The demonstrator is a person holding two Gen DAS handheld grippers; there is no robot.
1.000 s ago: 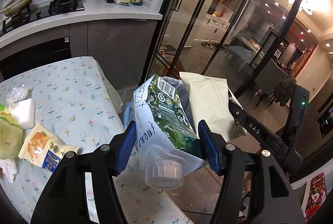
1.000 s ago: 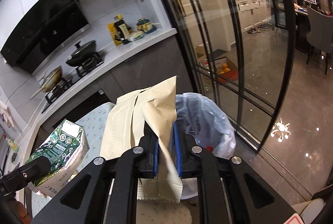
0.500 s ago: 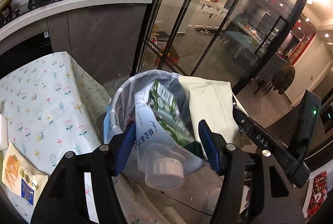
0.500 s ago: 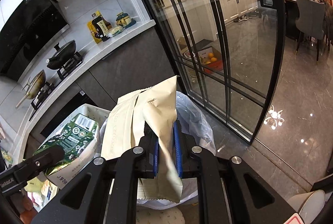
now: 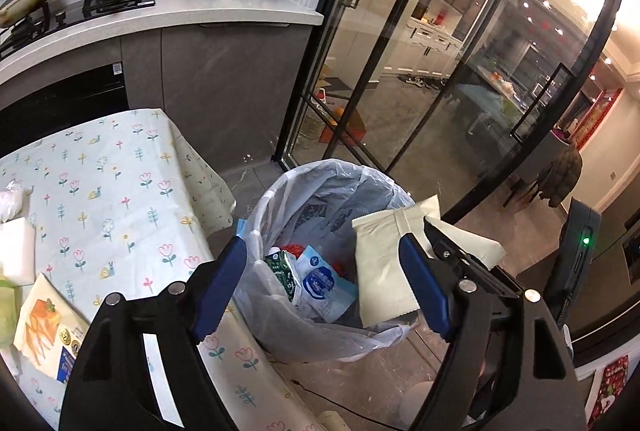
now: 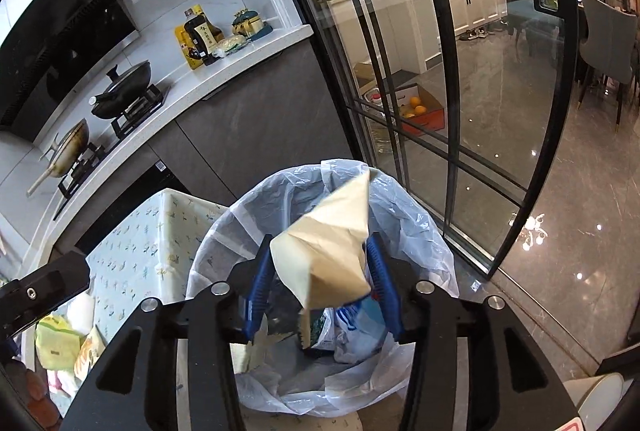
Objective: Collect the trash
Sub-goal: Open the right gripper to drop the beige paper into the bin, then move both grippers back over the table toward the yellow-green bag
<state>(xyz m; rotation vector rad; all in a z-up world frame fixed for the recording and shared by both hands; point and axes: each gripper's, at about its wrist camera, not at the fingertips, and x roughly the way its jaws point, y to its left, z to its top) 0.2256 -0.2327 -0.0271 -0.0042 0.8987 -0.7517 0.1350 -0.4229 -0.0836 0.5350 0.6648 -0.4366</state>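
Inside lined bin (image 5: pixel 304 179): green carton (image 5: pixel 282 267) | both grippers parted, beige packet (image 6: pixel 332 251) loose

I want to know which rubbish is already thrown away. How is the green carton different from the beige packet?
The green carton lies deep inside the bin bag; the beige packet is up at its mouth, between the right tongs, whose jaws have just been opening. The carton is green with print; the packet is plain beige. Both are trash.
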